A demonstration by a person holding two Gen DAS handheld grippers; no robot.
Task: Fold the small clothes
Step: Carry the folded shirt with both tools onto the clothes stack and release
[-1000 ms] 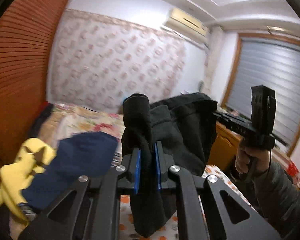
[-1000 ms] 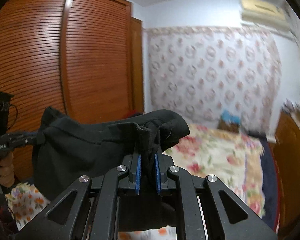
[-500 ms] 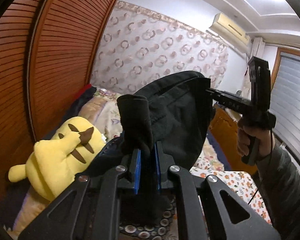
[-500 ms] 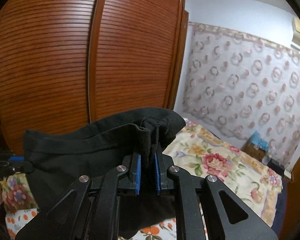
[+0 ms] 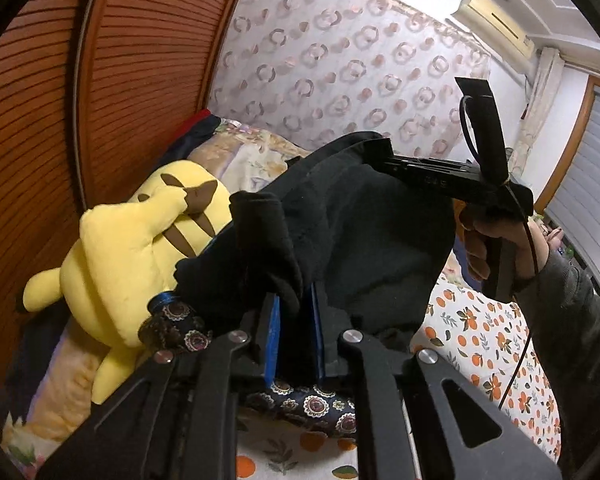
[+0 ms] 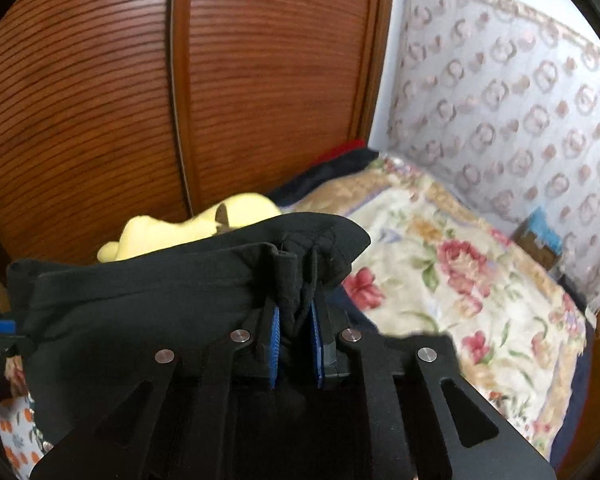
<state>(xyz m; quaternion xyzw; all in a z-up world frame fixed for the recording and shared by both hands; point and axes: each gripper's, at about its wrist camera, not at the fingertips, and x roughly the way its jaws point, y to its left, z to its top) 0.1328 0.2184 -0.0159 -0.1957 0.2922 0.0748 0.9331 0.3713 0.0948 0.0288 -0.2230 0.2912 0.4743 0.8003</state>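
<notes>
black fabric garment (image 5: 364, 216) strung between left gripper (image 5: 294, 336) and right gripper (image 6: 296, 340), above flower-printed bedspread (image 6: 460, 280) | yellow plush toy (image 5: 140, 240) left of garment, against brown slatted wardrobe door (image 5: 140, 60) | patterned dark cloth (image 5: 312, 404) beneath left gripper

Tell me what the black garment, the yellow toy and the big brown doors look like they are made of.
Black garment: soft matte knit, likely cotton or fleece; it folds limply and looks slightly fuzzy. Yellow toy: plush fabric, stuffed; rounded shape, short nap, stitched brown stripes. Brown doors: probably wood or wood-look veneer, semi-gloss, with fine horizontal slats.
</notes>
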